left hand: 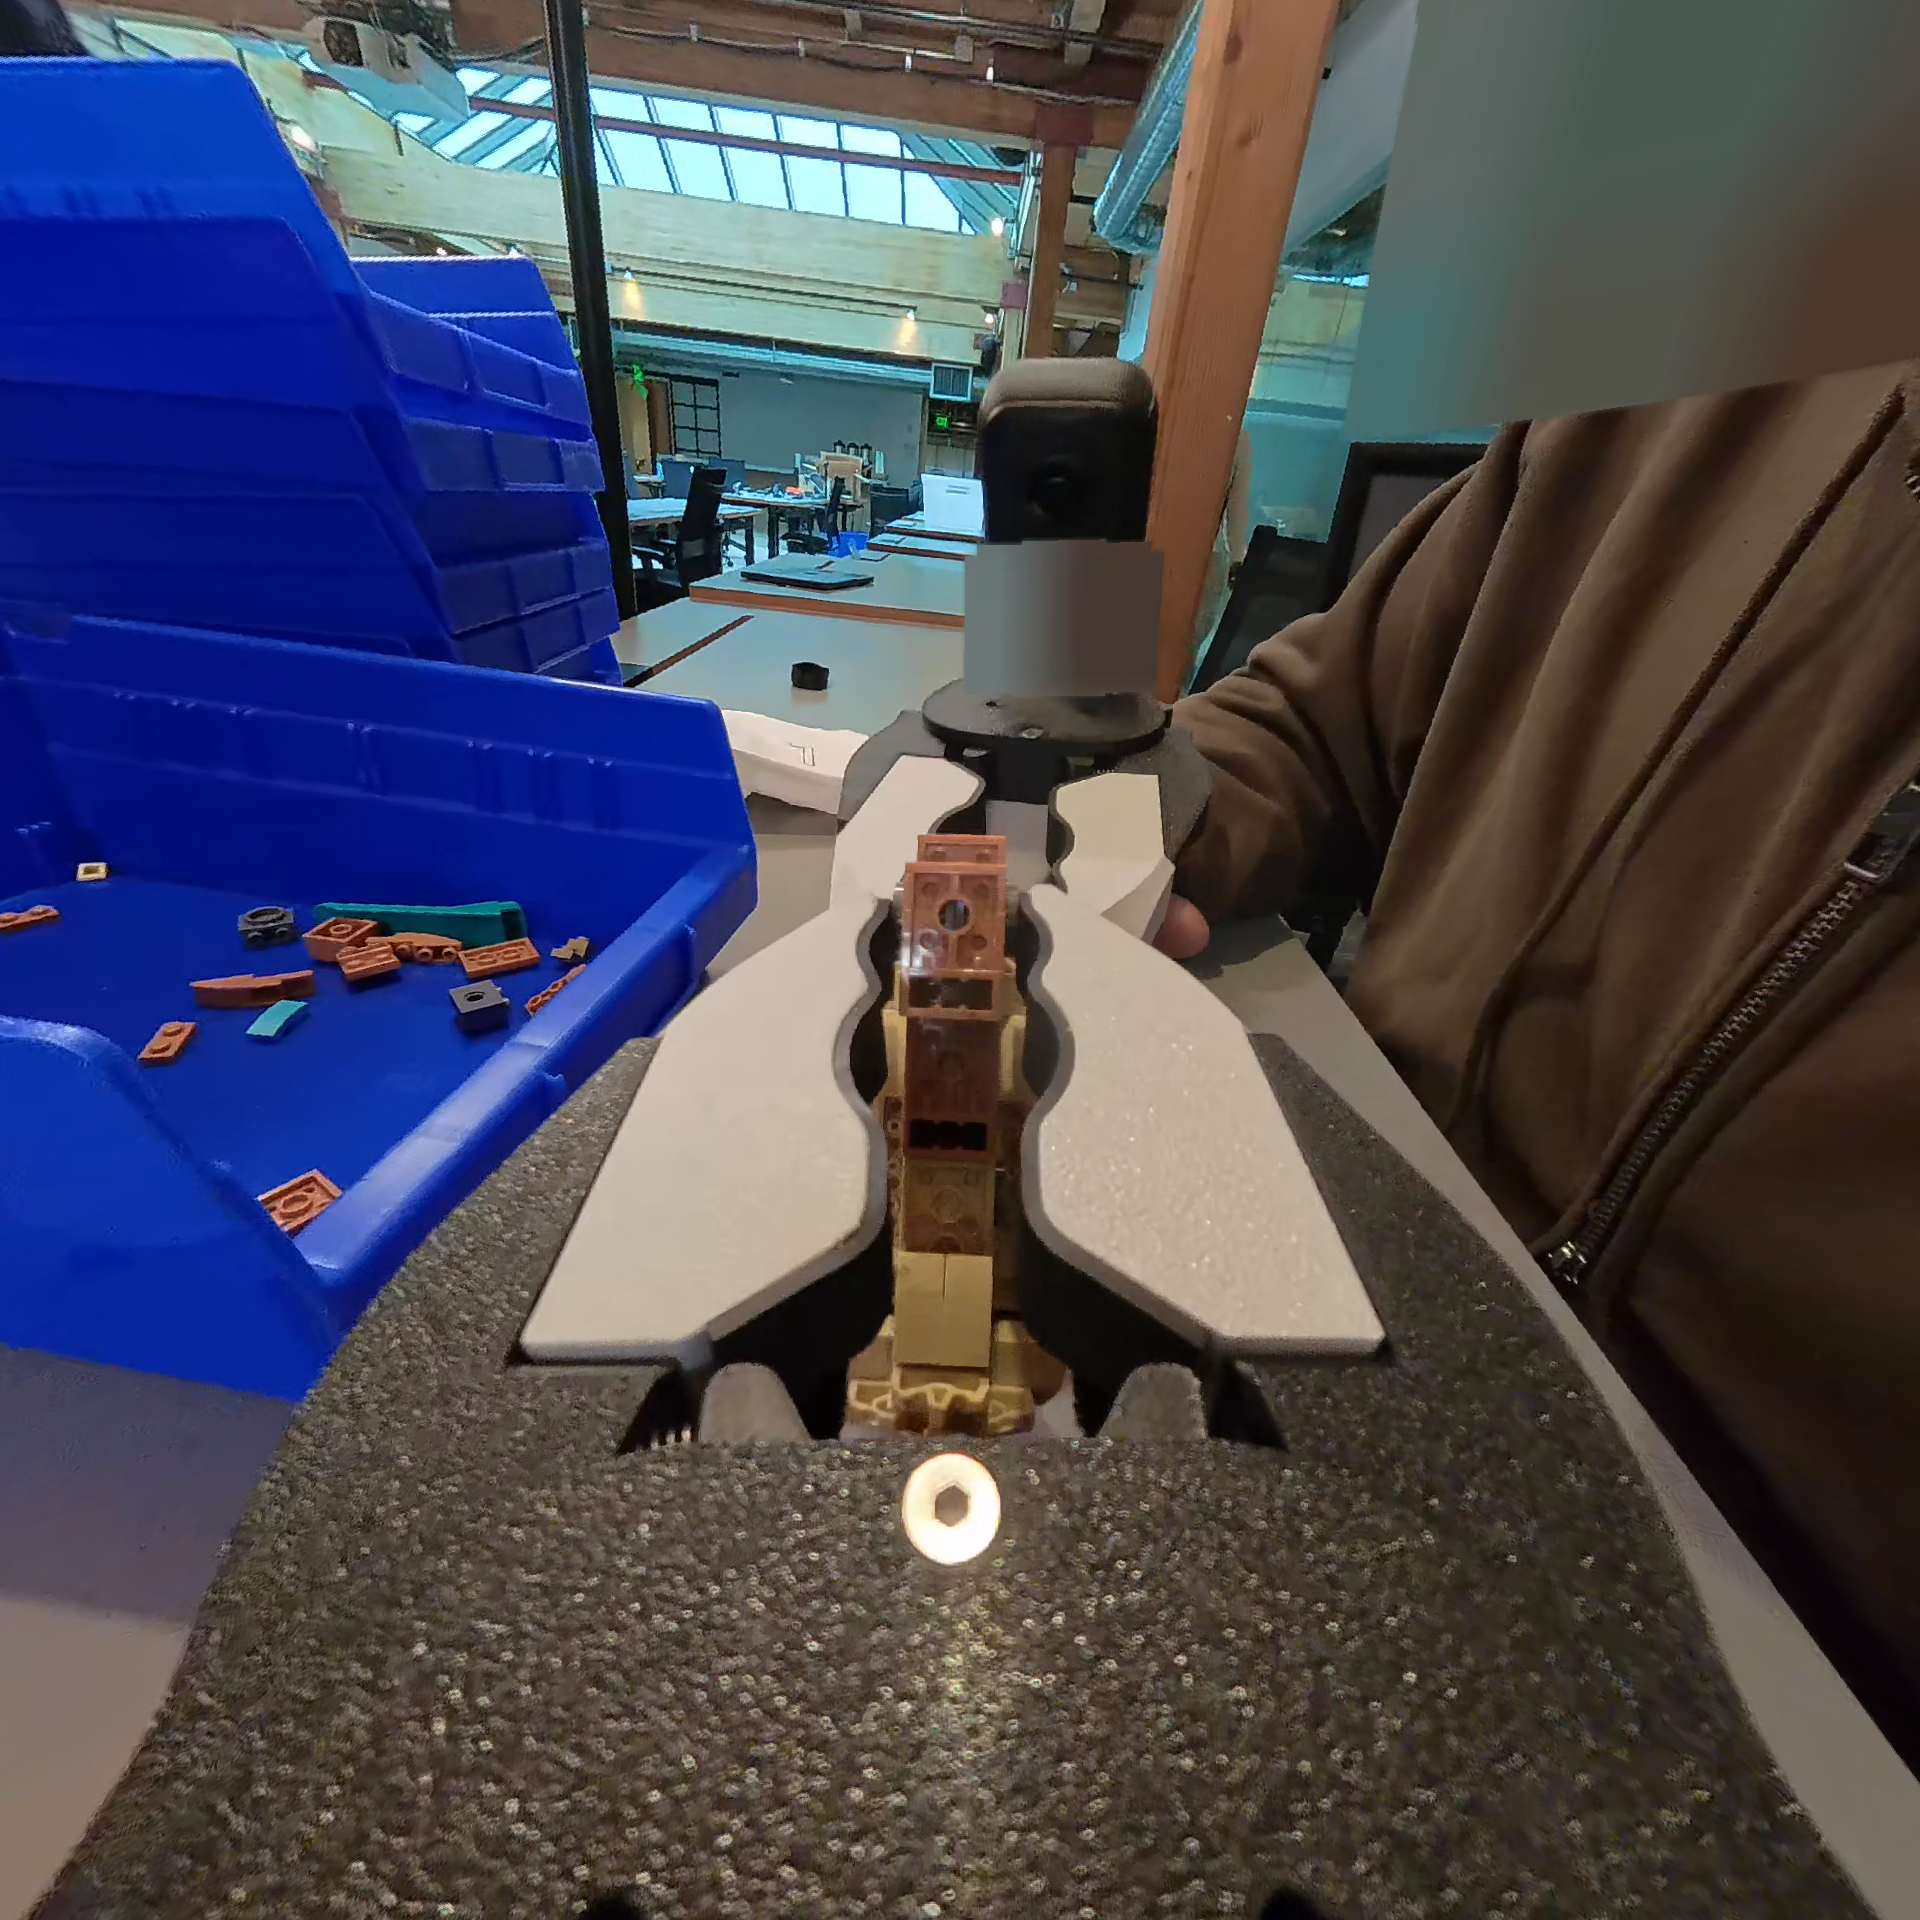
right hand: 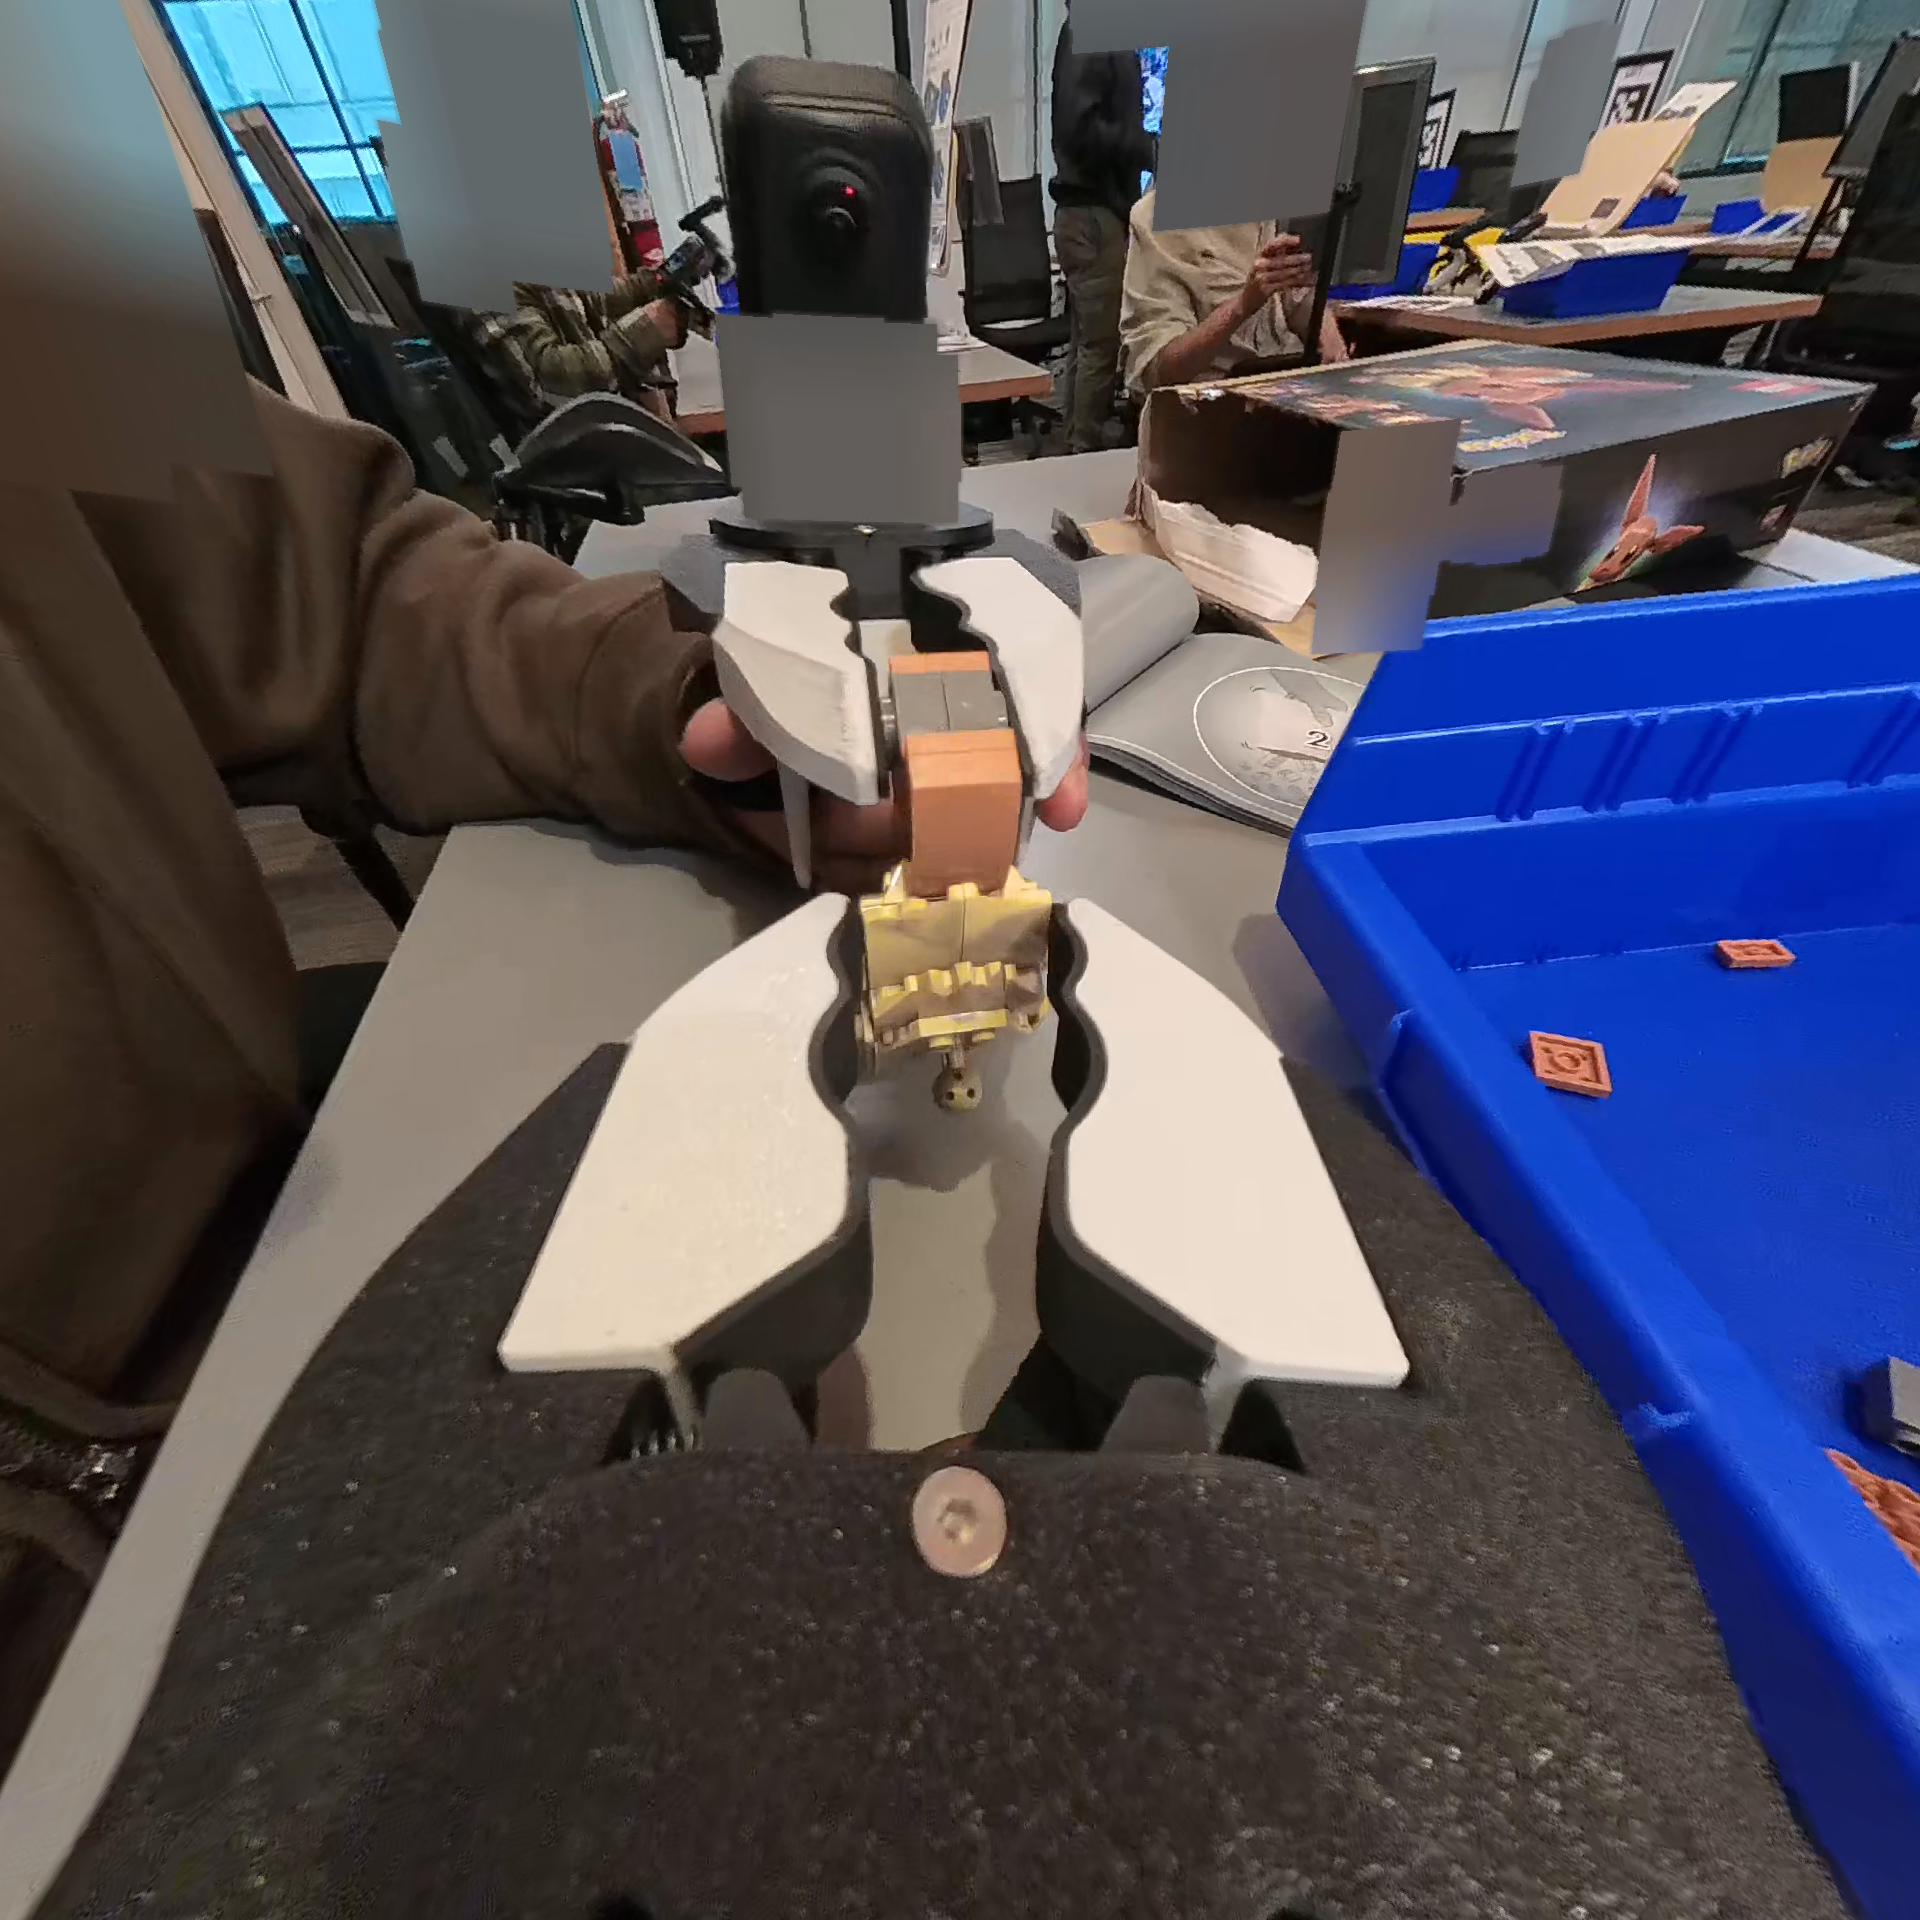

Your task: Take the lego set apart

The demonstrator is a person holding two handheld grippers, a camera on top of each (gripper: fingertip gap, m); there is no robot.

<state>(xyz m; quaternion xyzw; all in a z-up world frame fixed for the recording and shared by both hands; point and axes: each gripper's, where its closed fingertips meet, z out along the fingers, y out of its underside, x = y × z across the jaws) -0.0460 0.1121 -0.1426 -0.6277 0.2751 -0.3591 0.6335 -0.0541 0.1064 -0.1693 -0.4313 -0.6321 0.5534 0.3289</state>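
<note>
My left gripper is shut on a long brick assembly of brown and tan bricks that lies deep between its white fingers. In the right wrist view the left gripper faces me and grips the assembly's orange-brown and grey end. My right gripper has its fingertips on both sides of the tan end, and the pads look pressed against it. The right gripper also shows far off in the left wrist view, at the assembly's far end. The assembly is held above the grey table.
A blue bin with several loose orange, teal and dark bricks stands beside the grippers; it also shows in the right wrist view. More blue bins are stacked behind. An open booklet and a printed box lie farther back. Both grippers' tips are close together, under 4 cm apart.
</note>
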